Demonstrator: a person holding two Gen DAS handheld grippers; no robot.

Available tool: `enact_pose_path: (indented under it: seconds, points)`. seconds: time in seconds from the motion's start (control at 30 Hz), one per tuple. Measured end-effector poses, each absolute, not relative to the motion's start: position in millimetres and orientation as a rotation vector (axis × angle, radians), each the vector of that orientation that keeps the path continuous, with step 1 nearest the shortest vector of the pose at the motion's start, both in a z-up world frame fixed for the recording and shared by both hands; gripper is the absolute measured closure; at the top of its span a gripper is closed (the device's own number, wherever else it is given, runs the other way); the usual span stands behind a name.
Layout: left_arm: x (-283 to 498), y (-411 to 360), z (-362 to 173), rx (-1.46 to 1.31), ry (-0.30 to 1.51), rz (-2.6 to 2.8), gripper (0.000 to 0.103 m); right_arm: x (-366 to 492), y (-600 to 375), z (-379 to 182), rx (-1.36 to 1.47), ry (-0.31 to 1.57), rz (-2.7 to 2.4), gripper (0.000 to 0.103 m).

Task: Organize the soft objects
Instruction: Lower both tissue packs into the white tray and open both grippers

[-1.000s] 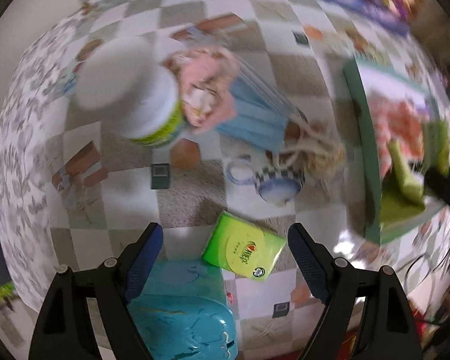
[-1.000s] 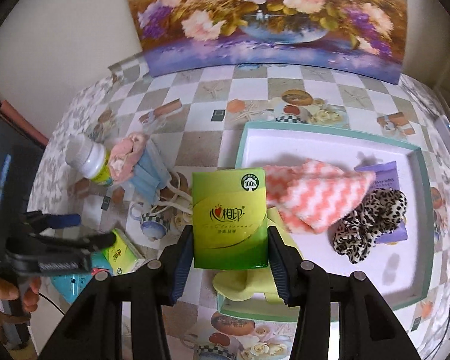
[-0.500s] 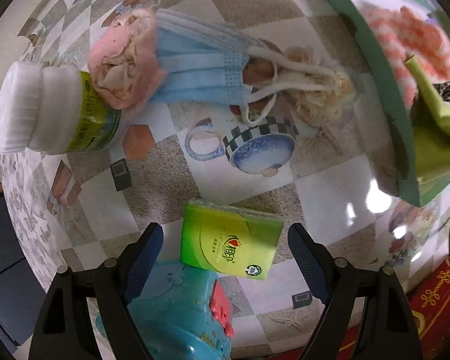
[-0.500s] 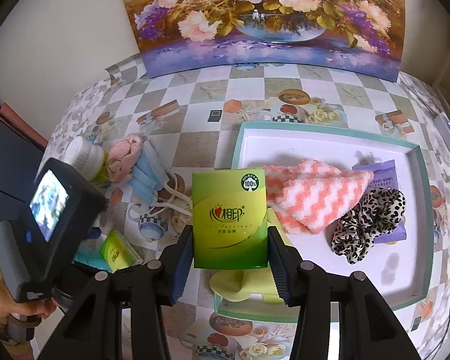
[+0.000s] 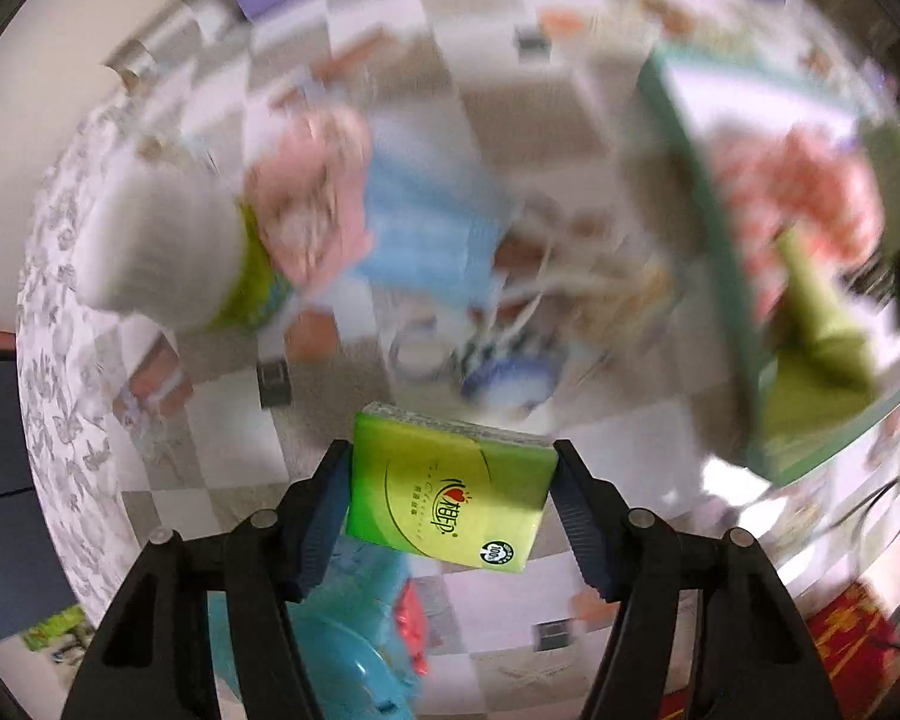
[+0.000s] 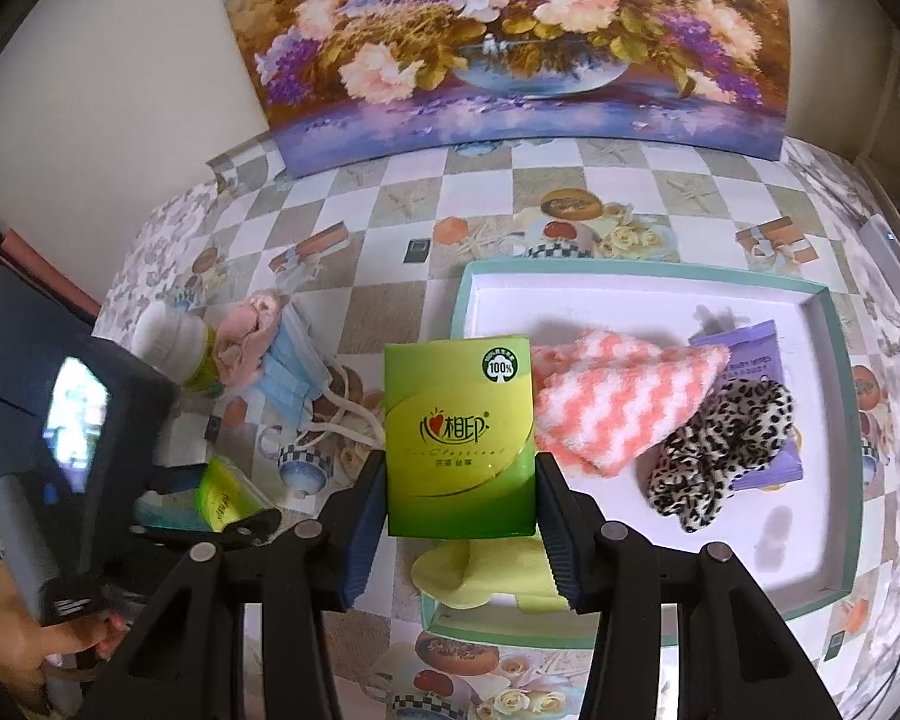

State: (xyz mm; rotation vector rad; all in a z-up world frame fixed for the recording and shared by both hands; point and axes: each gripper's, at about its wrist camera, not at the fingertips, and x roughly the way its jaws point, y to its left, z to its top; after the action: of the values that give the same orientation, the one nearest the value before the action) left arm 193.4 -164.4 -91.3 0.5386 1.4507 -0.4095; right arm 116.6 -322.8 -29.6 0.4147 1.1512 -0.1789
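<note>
My left gripper is shut on a green tissue pack and holds it above the table's front left; it also shows in the right wrist view. My right gripper is shut on a second green tissue pack, held above the left rim of the teal tray. In the tray lie an orange-white fuzzy cloth, a leopard scrunchie, a purple wipes pack and a yellow-green cloth. A pink cloth and blue masks lie left of the tray.
A white bottle with a green label stands by the pink cloth. A teal plastic object sits under my left gripper. A flower painting leans on the back wall. The left wrist view is motion-blurred.
My left gripper has closed on the green tissue pack that lay on the table and lifted it. My right gripper holds its pack in the same place.
</note>
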Motion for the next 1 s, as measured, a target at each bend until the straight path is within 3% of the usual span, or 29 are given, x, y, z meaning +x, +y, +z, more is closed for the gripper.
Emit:
enact_pose_path:
  seconds: [0.17,0.53,1.0]
  points:
    - [179,-191,-49,0.331,1.36,-0.494,0.036,105,-351,-26,0.47,1.119,-0.231,0.053]
    - [144,-259,-33,0.199,1.272,-0.526,0.036,54,-440,-34,0.54,1.123,-0.546,0.053]
    - [117,-308,-78,0.225,1.35,-0.589,0.036,22,-476,-56,0.565,1.195,-0.711,0.053]
